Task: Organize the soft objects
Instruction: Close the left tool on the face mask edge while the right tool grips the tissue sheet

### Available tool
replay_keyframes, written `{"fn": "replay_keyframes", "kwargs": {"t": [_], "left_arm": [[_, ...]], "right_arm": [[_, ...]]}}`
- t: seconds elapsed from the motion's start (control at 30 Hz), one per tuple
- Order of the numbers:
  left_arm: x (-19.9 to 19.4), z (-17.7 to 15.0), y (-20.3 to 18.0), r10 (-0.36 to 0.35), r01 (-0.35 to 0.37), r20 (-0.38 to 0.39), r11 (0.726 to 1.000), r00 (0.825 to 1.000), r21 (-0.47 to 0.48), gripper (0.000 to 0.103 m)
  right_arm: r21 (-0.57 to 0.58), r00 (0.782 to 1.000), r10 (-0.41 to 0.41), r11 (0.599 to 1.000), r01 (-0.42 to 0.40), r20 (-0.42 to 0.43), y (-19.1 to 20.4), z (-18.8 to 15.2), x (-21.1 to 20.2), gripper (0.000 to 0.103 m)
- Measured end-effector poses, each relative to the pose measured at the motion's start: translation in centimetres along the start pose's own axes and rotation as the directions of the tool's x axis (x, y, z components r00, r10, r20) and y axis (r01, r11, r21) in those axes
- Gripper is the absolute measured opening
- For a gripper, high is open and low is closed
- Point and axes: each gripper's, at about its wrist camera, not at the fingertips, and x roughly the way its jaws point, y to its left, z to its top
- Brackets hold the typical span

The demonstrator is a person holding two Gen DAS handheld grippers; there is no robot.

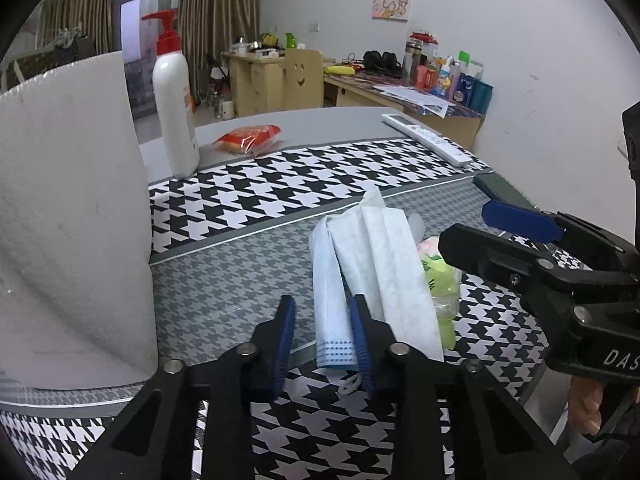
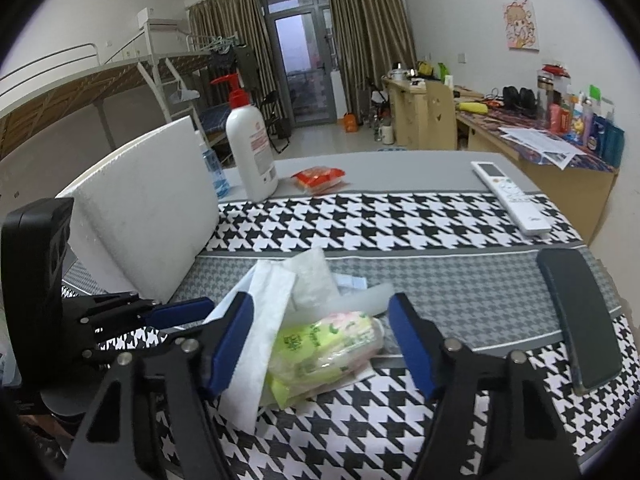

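Observation:
A folded face mask, blue outside and white inside (image 1: pixel 360 276), lies on the houndstooth tablecloth (image 1: pixel 248 280). My left gripper (image 1: pixel 324 340) is open; the mask's blue edge lies between its blue fingers, apart from the left finger. A green tissue pack (image 2: pixel 324 352) lies beside the mask (image 2: pixel 264 320), half under it. My right gripper (image 2: pixel 320 344) is open, its fingers on either side of the pack. It also shows in the left wrist view (image 1: pixel 476 228). My left gripper shows at the left of the right wrist view (image 2: pixel 188 312).
A white foam board (image 1: pixel 68 216) stands at the left. A white pump bottle (image 1: pixel 174 96), a red snack packet (image 1: pixel 250 138) and a white remote (image 1: pixel 428 138) lie farther back. A black phone (image 2: pixel 576 316) lies at the right.

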Motion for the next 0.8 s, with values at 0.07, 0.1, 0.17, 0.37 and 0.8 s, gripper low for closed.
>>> {"fn": "replay_keyframes", "kwargs": {"t": [0.07,0.1,0.17,0.37,0.8], "left_arm": [[0.1,0.0,0.2,0.005,-0.005,-0.004,1.000,1.000,-0.003,0.023],[0.3,-0.1,0.3,0.005,-0.005,-0.011,1.000,1.000,-0.003,0.018],[0.5,-0.1,0.4,-0.003,0.003,-0.018,1.000,1.000,-0.005,0.017],[0.6,-0.1,0.8,-0.020,0.019,-0.023,1.000,1.000,-0.014,0.013],[0.9,-0.2,1.3,-0.037,0.037,-0.024,0.999,0.999,-0.012,0.012]], "right_arm": [[-0.002,1.000,0.012,1.000,-0.012,-0.010,0.2,0.0,0.2,0.069],[-0.006,1.000,0.015,1.000,-0.016,-0.016,0.4,0.0,0.4,0.068],[-0.009,0.999,0.026,1.000,-0.026,-0.028,0.7,-0.1,0.7,0.068],[-0.024,0.997,0.041,0.999,-0.043,-0.059,1.4,0.0,1.7,0.059],[-0.031,0.987,0.088,0.995,-0.093,-0.133,2.3,0.2,3.8,0.039]]}}
